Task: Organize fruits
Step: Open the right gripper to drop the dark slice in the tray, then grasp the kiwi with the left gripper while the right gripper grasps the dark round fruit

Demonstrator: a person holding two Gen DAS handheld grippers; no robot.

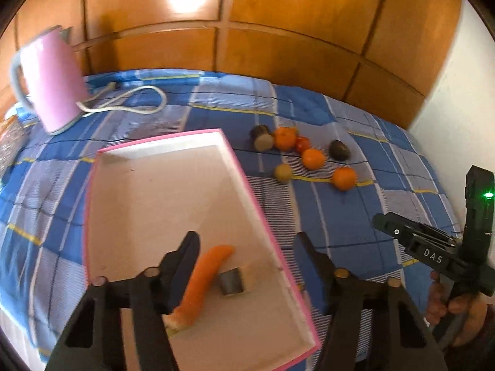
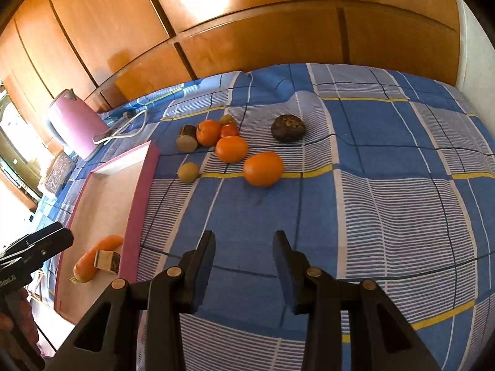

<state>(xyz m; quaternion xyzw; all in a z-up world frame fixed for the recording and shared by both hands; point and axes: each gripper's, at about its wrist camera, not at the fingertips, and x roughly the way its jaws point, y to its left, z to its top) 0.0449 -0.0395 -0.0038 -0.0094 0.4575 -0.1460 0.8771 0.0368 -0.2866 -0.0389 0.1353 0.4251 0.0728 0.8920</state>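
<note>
A pink-rimmed white tray (image 1: 266, 225) lies on the blue checked cloth; it also shows in the right wrist view (image 2: 139, 204). In it lie a carrot (image 1: 201, 281) (image 2: 92, 258) and a dark cut piece (image 1: 233, 281) (image 2: 106, 259). My left gripper (image 1: 247, 244) is open above the tray's near end, empty. A cluster of fruit lies beyond: three oranges (image 2: 263, 168) (image 2: 231, 149) (image 2: 208, 132), a tomato (image 2: 229, 130), a kiwi (image 2: 188, 172), a dark round fruit (image 2: 288, 128) and a cut cylinder (image 2: 187, 138). My right gripper (image 2: 244, 241) is open, empty, above the cloth short of the fruit.
A pink kettle (image 1: 54, 82) (image 2: 75, 123) with a white cord (image 1: 130, 102) stands at the back left. Wooden panels (image 1: 247, 31) rise behind the bed. A white wall (image 1: 458, 99) is on the right. The right gripper's body (image 1: 433, 247) shows in the left view.
</note>
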